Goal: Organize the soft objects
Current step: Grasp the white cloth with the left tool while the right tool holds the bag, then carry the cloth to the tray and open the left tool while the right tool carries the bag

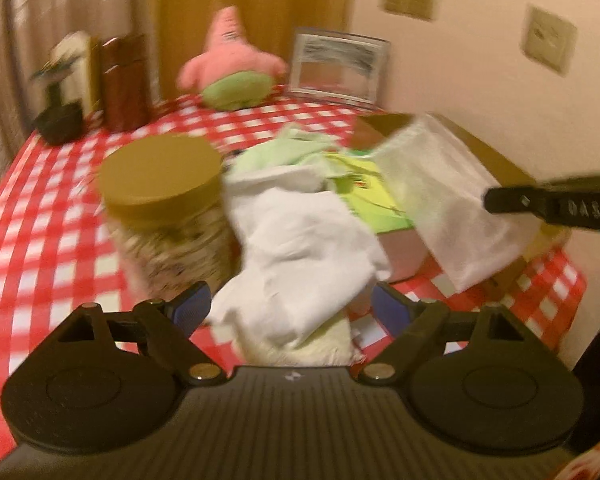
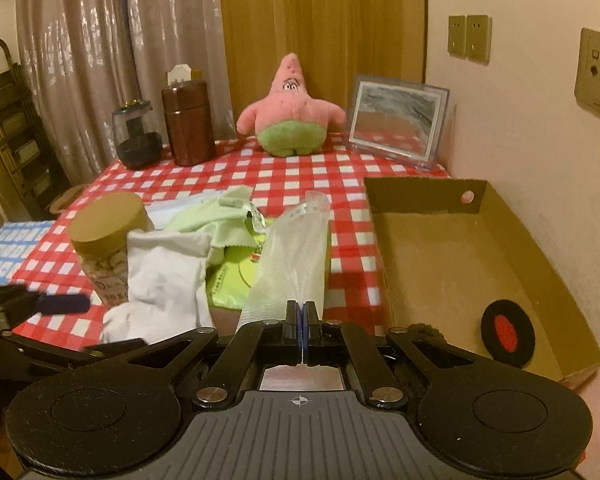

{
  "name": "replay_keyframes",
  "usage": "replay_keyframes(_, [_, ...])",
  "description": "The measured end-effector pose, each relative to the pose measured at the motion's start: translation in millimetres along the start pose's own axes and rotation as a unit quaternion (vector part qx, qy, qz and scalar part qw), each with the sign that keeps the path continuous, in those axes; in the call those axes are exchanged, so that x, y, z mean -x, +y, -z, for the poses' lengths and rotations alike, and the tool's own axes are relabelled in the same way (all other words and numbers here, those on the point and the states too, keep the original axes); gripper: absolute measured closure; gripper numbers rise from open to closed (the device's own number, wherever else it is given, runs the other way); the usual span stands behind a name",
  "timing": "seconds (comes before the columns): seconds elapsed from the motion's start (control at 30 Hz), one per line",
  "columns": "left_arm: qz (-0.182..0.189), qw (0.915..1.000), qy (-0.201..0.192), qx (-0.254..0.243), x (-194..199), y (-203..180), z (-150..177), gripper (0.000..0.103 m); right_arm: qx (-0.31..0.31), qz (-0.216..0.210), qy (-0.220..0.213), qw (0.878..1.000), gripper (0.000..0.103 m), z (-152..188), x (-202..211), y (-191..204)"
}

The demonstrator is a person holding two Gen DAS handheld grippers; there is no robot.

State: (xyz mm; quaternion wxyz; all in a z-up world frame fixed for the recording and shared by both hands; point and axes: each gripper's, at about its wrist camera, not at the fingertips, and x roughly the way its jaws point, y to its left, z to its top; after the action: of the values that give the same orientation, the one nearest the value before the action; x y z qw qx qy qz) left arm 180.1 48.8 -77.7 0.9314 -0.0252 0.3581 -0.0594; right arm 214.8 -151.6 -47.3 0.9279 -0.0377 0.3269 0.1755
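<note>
The translucent white mesh bag [image 2: 290,252] is pinched at its near end between the closed jaws of the right gripper [image 2: 301,322], and its length stretches away from the fingers, lifted over the pile of soft things toward the far side of the red-and-white checked tablecloth [image 2: 300,168]. In the left wrist view the same bag [image 1: 440,196] hangs in front of the cardboard tray [image 1: 488,152], with the right gripper [image 1: 500,200] coming in from the right edge.

The left gripper [image 1: 290,310] stands with its jaws wide apart, clamped on nothing. A crumpled white cloth [image 1: 300,248] lies between and just beyond its blue pads [image 1: 192,308]; the view is blurred, so I cannot tell whether they touch it. A pale green cloth [image 2: 216,222] lies behind the white one, over a yellow-green packet [image 2: 232,276].

A jar with a tan lid [image 2: 108,220] stands just left of the pile, touching the white cloth [image 2: 160,280]. The open cardboard tray [image 2: 428,196] sits to the right of the pile, holding a black round pad with a red centre [image 2: 508,332] near its front corner. At the far edge of the table sit a pink star plush toy [image 2: 290,112], a framed picture [image 2: 396,120], a brown canister [image 2: 188,120] and a glass vessel with a dark base [image 2: 136,136].
</note>
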Motion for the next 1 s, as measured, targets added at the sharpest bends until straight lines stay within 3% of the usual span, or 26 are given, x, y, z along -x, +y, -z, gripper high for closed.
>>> replay_keyframes(0.2, [-0.012,0.9906,-0.008,-0.136,-26,-37,2,0.017,-0.009,0.000,0.009,1.000,0.102,5,-9,-5])
replay_keyframes(0.37, [-0.031,0.9817,-0.016,-0.187,-42,-52,7,0.024,-0.015,-0.002,0.012,1.000,0.103,7,-14,-8])
replay_keyframes(0.67, [-0.037,0.9844,-0.020,-0.171,-49,-47,0,0.062,-0.020,-0.003,0.008,1.000,0.103,8,-11,-11])
replay_keyframes(0.73, [-0.035,0.9860,-0.021,-0.162,-44,-45,-2,0.079,-0.020,-0.003,0.006,1.000,0.103,8,-9,-10])
replay_keyframes(0.83, [-0.028,0.9891,-0.020,-0.143,-38,-39,-5,0.093,-0.019,-0.003,0.003,1.000,0.103,6,-5,-10])
replay_keyframes(1.0, [-0.010,0.9937,-0.022,-0.110,-23,-28,-12,0.096,-0.018,-0.004,-0.007,1.000,0.103,3,5,-7])
